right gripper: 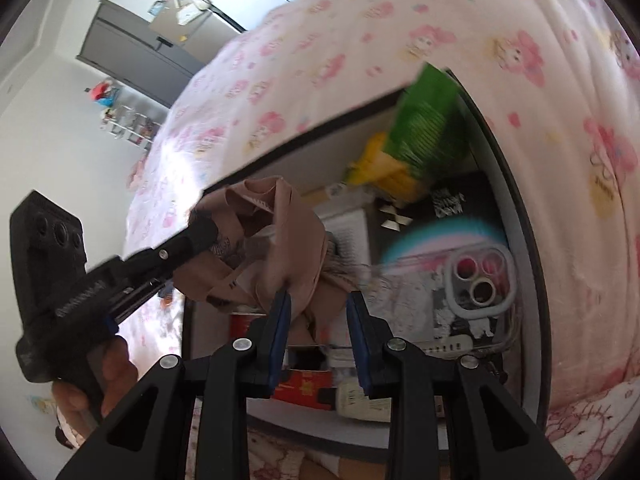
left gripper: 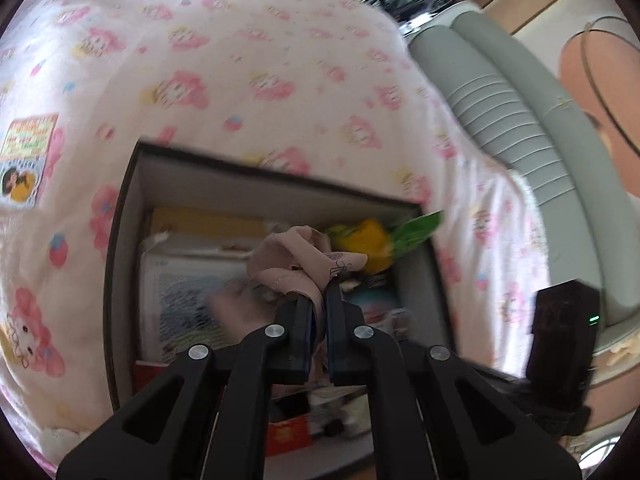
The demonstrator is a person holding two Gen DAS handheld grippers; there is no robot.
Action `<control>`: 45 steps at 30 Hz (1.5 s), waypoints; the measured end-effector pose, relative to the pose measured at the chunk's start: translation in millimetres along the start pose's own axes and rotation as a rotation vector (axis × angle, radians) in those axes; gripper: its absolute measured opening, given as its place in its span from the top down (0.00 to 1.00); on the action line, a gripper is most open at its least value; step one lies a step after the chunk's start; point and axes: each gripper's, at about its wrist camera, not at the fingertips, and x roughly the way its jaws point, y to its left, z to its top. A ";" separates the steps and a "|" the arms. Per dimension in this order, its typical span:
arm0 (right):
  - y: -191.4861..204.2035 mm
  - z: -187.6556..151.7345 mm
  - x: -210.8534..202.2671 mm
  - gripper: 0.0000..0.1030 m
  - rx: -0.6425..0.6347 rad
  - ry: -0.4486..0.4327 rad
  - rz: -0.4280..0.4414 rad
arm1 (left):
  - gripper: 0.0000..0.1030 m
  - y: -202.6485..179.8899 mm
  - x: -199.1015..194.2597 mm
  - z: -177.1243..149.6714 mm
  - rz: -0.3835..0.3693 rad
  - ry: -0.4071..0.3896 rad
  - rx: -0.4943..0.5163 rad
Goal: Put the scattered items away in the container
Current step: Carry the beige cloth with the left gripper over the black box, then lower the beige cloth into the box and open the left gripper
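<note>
A crumpled beige cloth (left gripper: 296, 256) hangs above an open dark-rimmed box (left gripper: 124, 216) that sits on a pink flowered bed sheet. My left gripper (left gripper: 318, 292) is shut on one end of the cloth. In the right wrist view my right gripper (right gripper: 319, 298) is shut on another fold of the same cloth (right gripper: 276, 240), its blue pads pressing it from both sides. The left gripper (right gripper: 204, 228) reaches in from the left there, held by a hand (right gripper: 116, 364). The box (right gripper: 520, 208) lies right below both grippers.
The box holds a green packet (right gripper: 430, 124), a yellow item (left gripper: 368, 242), a clear phone case (right gripper: 480, 284), a white printed pack (left gripper: 180, 292), a red carton (right gripper: 306, 386) and a white bottle (right gripper: 362, 400). A grey padded headboard (left gripper: 500, 120) runs along the bed's right.
</note>
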 end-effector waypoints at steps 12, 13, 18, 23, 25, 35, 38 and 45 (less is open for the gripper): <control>19.7 -6.7 23.4 0.74 -0.056 0.037 -0.081 | 0.71 11.8 -26.5 4.7 0.127 -0.153 0.013; 23.0 -9.8 27.1 0.74 -0.064 0.050 -0.080 | 0.71 12.4 -30.8 4.7 0.162 -0.164 0.003; 36.5 -22.3 44.1 0.74 -0.103 0.109 -0.094 | 0.71 19.6 -35.7 6.7 0.058 -0.124 -0.023; 53.4 -29.8 60.9 0.73 -0.147 0.181 -0.069 | 0.71 18.4 -34.7 10.6 -0.059 -0.109 -0.020; 57.4 -31.9 67.4 0.73 -0.160 0.197 -0.069 | 0.70 20.6 -39.2 12.4 -0.094 -0.115 -0.025; 58.2 -13.7 97.2 0.73 -0.079 0.252 -0.027 | 0.69 23.7 -27.8 12.9 -0.171 -0.044 -0.043; 49.5 -3.4 88.6 0.73 -0.026 0.173 -0.098 | 0.69 26.4 -30.6 12.8 -0.187 -0.057 -0.051; 42.2 -1.5 38.0 0.72 -0.044 -0.019 -0.191 | 0.61 36.6 -42.0 16.4 -0.191 -0.100 -0.094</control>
